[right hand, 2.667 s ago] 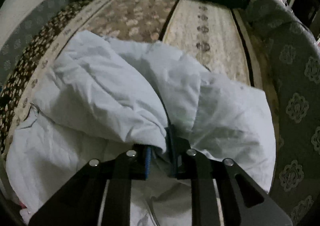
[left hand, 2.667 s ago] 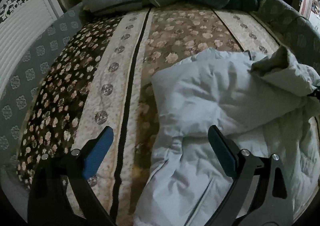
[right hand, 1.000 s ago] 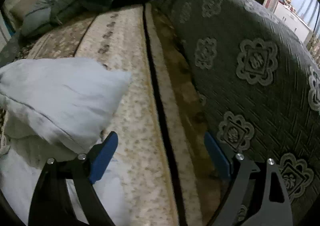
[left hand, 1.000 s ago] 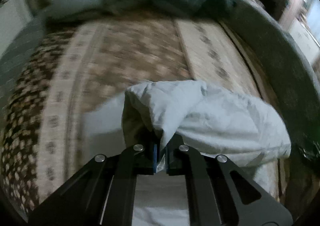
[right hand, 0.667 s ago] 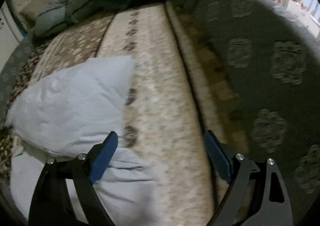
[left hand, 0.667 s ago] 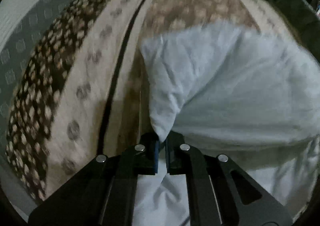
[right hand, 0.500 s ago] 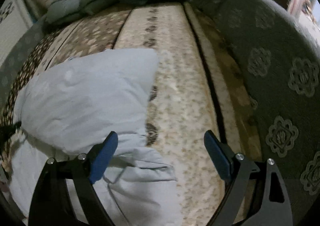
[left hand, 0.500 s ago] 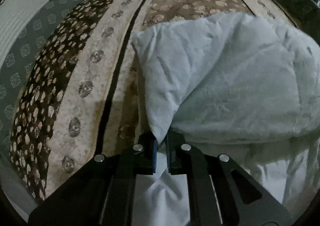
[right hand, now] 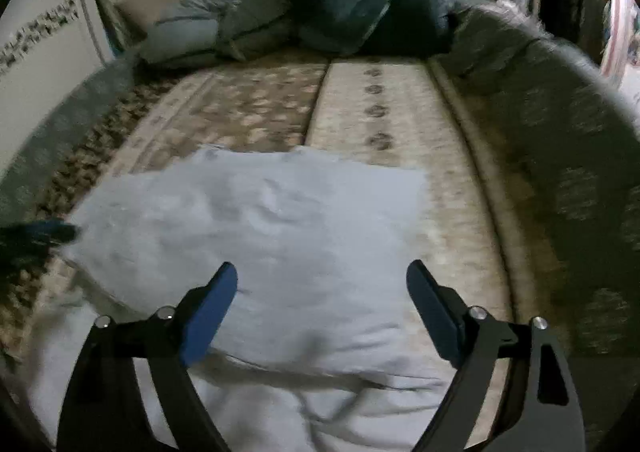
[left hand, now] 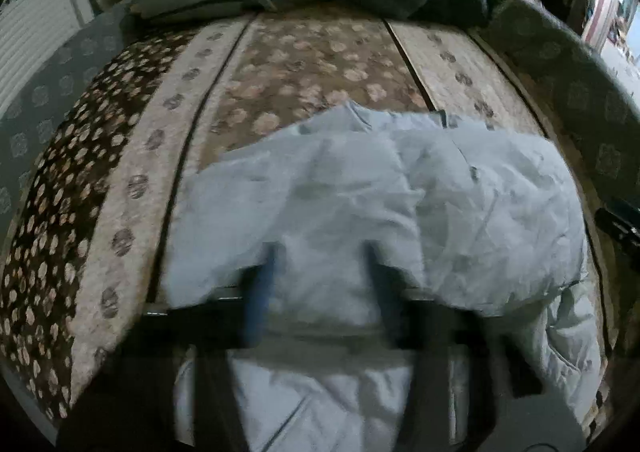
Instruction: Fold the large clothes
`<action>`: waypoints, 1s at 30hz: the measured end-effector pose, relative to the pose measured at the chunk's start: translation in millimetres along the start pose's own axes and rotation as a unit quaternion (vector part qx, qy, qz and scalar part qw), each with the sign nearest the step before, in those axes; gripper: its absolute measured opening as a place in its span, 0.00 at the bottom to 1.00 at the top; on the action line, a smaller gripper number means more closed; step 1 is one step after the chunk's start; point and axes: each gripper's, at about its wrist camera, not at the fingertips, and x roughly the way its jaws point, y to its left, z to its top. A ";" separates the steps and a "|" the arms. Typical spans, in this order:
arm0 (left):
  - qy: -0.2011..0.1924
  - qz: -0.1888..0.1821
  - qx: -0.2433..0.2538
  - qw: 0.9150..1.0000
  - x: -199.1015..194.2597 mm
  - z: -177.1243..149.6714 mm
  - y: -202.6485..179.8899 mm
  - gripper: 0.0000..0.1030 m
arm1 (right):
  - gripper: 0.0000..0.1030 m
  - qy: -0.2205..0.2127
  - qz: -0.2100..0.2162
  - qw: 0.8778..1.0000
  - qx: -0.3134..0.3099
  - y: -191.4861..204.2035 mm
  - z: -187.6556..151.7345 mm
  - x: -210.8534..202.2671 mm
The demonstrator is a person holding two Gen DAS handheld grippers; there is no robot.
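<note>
A pale blue padded jacket (left hand: 360, 188) lies on the patterned bedspread (left hand: 132, 156), its upper part folded down over the lower part. My left gripper (left hand: 320, 284) is blurred and low over that fold; its fingers stand apart with puffy cloth bulging between and over them. In the right wrist view the jacket (right hand: 260, 224) fills the near middle. My right gripper (right hand: 320, 280) hovers above it, its jaws closing; the cloth lies under the gap and the blue pads (right hand: 208, 316) do not press on it.
Grey and dark green quilts (right hand: 304, 20) are piled at the head of the bed. A grey patterned blanket (right hand: 572, 156) rises along the right side. A white panelled wall (left hand: 28, 52) runs on the left. The left gripper shows as a dark blur (right hand: 36, 232).
My left gripper carried the jacket's corner down and its fingers have parted. My right gripper swung left over the jacket and its jaws have narrowed.
</note>
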 end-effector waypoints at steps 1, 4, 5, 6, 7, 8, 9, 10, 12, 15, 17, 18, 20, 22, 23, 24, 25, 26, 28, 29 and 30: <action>0.020 -0.004 0.001 1.000 12.3 0.7 -6.9 0.05 | 0.48 0.005 -0.004 1.000 0.003 1.9 -1.0 5.5; 0.041 0.002 -0.007 0.999 43.1 2.4 -20.3 0.04 | 0.09 0.025 0.006 1.000 0.017 8.2 -6.3 30.5; 0.050 0.007 -0.006 0.999 52.9 4.6 -21.4 0.03 | 0.09 0.028 0.002 1.000 0.013 11.5 -9.2 37.6; 0.067 0.013 -0.003 0.998 63.7 1.2 -19.4 0.03 | 0.09 0.033 -0.006 0.999 0.005 15.6 -13.4 45.8; 0.090 0.019 0.002 0.996 78.1 -1.1 -21.7 0.02 | 0.08 0.038 -0.009 0.999 -0.001 18.5 -17.5 53.9; 0.099 0.024 0.008 0.995 86.7 -3.5 -25.0 0.00 | 0.08 0.043 -0.013 0.999 -0.006 20.6 -21.2 60.3; 0.099 0.033 0.018 0.994 93.5 -4.5 -30.9 0.00 | 0.08 0.046 -0.021 0.999 -0.015 23.3 -26.0 67.8; 0.096 0.039 0.026 0.994 95.7 -6.1 -33.8 0.00 | 0.08 0.046 -0.028 0.998 -0.023 24.6 -30.0 72.6; 0.094 0.048 0.042 0.994 103.4 -9.7 -40.6 0.00 | 0.08 0.049 -0.036 0.997 -0.035 26.4 -36.7 83.1; 0.101 0.025 0.025 0.994 115.2 -7.0 -35.5 0.00 | 0.08 0.056 -0.034 0.997 -0.035 23.7 -38.2 94.0; 0.107 0.008 0.012 0.994 119.3 -3.3 -27.7 0.00 | 0.08 0.065 -0.032 0.997 -0.038 22.2 -35.5 103.8; 0.108 0.000 0.008 0.994 124.0 -0.3 -25.5 0.00 | 0.07 0.068 -0.032 0.996 -0.041 23.0 -34.3 107.9; 0.110 -0.007 0.006 0.994 131.0 2.1 -22.1 0.00 | 0.07 0.077 -0.032 0.996 -0.043 22.4 -29.9 116.9; 0.112 -0.010 0.008 0.994 137.6 5.2 -22.5 0.00 | 0.06 0.090 -0.025 0.995 -0.039 19.2 -24.8 125.7; 0.112 -0.010 0.011 0.994 140.1 6.0 -23.5 0.00 | 0.06 0.093 -0.023 0.995 -0.037 18.6 -22.9 129.2; 0.111 -0.010 0.013 0.994 141.4 5.8 -24.6 0.00 | 0.06 0.097 -0.018 0.995 -0.033 16.8 -21.4 133.1; 0.110 -0.010 0.014 0.994 145.6 8.5 -27.0 0.00 | 0.06 0.099 -0.014 0.995 -0.029 15.5 -20.8 136.3; 0.108 -0.009 0.015 0.994 147.2 8.2 -27.6 0.00 | 0.06 0.099 -0.011 0.995 -0.027 14.5 -20.8 138.6; 0.101 -0.005 0.024 0.995 154.5 11.1 -32.6 0.00 | 0.05 0.095 -0.009 0.995 -0.030 14.6 -21.8 142.0; 0.099 -0.003 0.028 0.995 155.1 11.4 -33.0 0.00 | 0.05 0.094 -0.010 0.995 -0.031 15.0 -20.9 143.8; 0.098 0.004 0.035 0.995 157.6 13.3 -35.9 0.00 | 0.05 0.093 -0.011 0.995 -0.032 15.0 -20.5 144.3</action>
